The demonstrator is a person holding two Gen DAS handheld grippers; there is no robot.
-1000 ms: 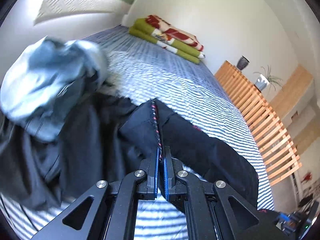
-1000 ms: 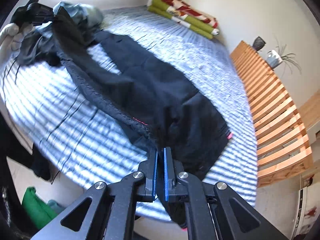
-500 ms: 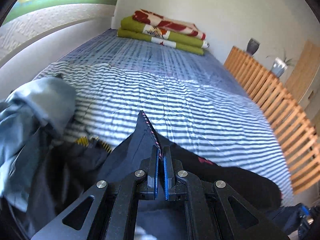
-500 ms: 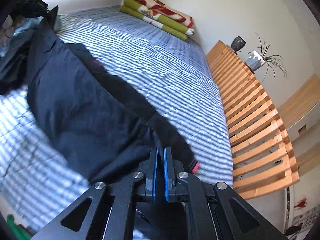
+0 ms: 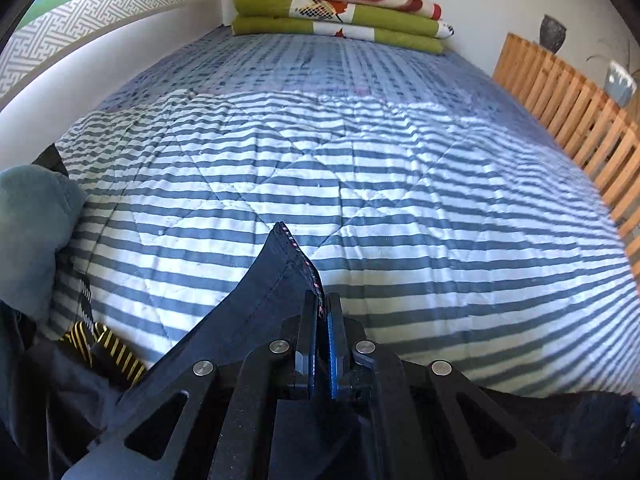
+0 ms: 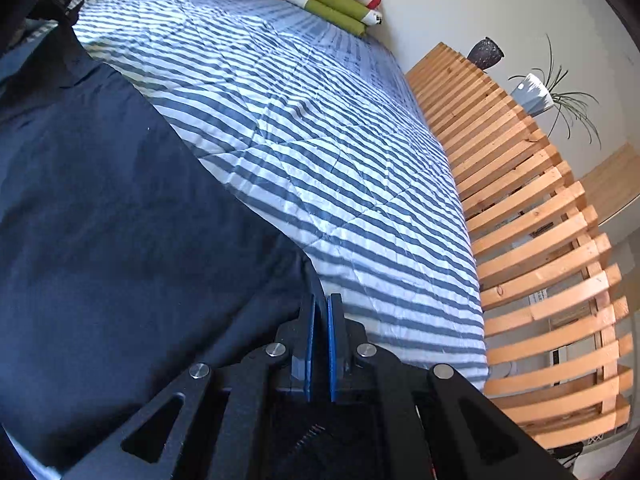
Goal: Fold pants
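Dark navy pants (image 6: pixel 120 220) lie spread over the near part of a striped bed, filling the left half of the right wrist view. My right gripper (image 6: pixel 319 304) is shut on their edge, the cloth running between its blue pads. In the left wrist view my left gripper (image 5: pixel 322 304) is shut on another edge of the pants (image 5: pixel 276 276). That edge has a red-stitched hem and stands up in a peak in front of the fingers. The rest of the pants hangs below the grippers, out of sight.
The blue-and-white striped quilt (image 5: pixel 360 168) stretches ahead. Folded green and red blankets (image 5: pixel 340 12) lie at its far end. A grey-blue garment (image 5: pixel 32 232) and yellow-striped cloth (image 5: pixel 108 348) sit at left. A wooden slatted frame (image 6: pixel 532 240) with pots (image 6: pixel 486 53) runs along the right.
Both grippers have swung forward and down over the bed with the pants edge in them. The pile of clothes has slid off to the left, and the pants now lie nearer.
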